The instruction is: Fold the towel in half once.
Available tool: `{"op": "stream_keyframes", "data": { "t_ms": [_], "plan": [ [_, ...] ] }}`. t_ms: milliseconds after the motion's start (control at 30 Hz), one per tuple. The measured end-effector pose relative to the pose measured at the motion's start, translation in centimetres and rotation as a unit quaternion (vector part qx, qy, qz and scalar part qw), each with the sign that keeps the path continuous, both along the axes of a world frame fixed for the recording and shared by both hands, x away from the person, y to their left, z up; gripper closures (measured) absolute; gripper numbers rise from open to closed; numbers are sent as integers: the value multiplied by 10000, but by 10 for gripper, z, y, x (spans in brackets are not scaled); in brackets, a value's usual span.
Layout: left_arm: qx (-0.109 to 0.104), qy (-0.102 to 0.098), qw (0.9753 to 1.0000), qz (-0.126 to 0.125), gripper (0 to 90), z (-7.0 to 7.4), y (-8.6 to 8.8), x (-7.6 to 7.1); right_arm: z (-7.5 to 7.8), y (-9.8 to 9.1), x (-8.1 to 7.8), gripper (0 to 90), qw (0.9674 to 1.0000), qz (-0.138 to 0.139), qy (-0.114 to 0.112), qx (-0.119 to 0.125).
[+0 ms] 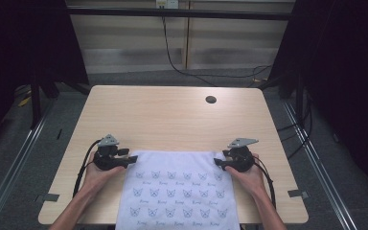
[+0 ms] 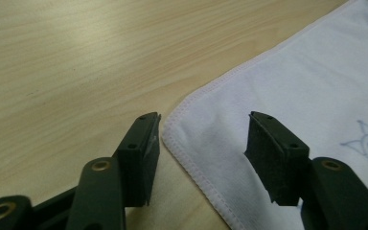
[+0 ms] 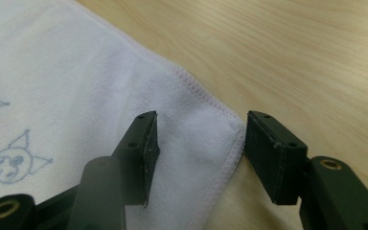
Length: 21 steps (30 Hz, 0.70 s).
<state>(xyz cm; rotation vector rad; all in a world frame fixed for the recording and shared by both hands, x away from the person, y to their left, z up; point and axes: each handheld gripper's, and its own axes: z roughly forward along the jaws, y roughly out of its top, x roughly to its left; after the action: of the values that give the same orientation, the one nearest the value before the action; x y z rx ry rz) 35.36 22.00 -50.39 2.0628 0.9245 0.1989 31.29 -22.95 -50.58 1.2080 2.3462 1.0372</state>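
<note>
You have a white cloth (image 1: 177, 189) printed with small cat faces lying flat on the near half of the wooden table (image 1: 172, 115), its near edge hanging over the table's front. Your left gripper (image 1: 133, 158) sits at the cloth's far left corner and your right gripper (image 1: 216, 162) at its far right corner. In the left gripper view the jaws stand apart, astride the stitched corner without pressing it. In the right gripper view the jaws are likewise spread, the corner lying loose between them. Beyond the cloth the tabletop carries just a round cable hole (image 1: 211, 99) near the far edge, well apart from both grippers. Nothing lies between either gripper and its corner.
</note>
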Motion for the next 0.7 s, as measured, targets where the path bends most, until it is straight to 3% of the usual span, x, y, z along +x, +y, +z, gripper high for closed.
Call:
{"op": "stream_keyframes", "data": {
  "t_ms": [67,133,167,200,267,367,467,500,533,633,667,700],
  "plan": [
    [131,-21,9999,-99,422,-3,-3,0,1,2,-3,580,10000,46,3,-36],
    [97,-24,9999,-95,416,-3,-4,0,1,3,-4,649,9999,111,-38,-15],
    [147,-46,9998,-148,405,-3,-6,-2,1,4,-6,729,9999,158,-29,36],
    [147,-46,9998,-148,403,-3,-6,-2,1,4,-6,729,9999,158,-29,36],
    [135,22,9994,-315,397,-2,-10,-5,1,7,-9,831,9998,206,-9,62],
    [186,-3,9991,-369,417,-2,-12,-7,1,7,-10,857,9998,177,2,71],
    [297,-110,9987,-401,663,-2,-15,-9,0,7,-10,860,9998,146,38,146],
    [380,-153,9980,-480,663,-1,-15,-10,0,6,-10,860,9997,148,68,193],
    [432,-206,9976,-505,790,-1,-15,-10,1,6,-10,860,9993,199,132,276],
    [287,-52,9982,-521,852,-1,-15,-10,3,5,-11,861,9988,181,137,441],
    [-9,103,9987,-501,861,0,-12,-10,8,2,-12,863,9981,154,71,585],
    [-9,103,9987,-501,862,0,-12,-10,11,0,-13,863,9978,122,45,653]
  ]
}}
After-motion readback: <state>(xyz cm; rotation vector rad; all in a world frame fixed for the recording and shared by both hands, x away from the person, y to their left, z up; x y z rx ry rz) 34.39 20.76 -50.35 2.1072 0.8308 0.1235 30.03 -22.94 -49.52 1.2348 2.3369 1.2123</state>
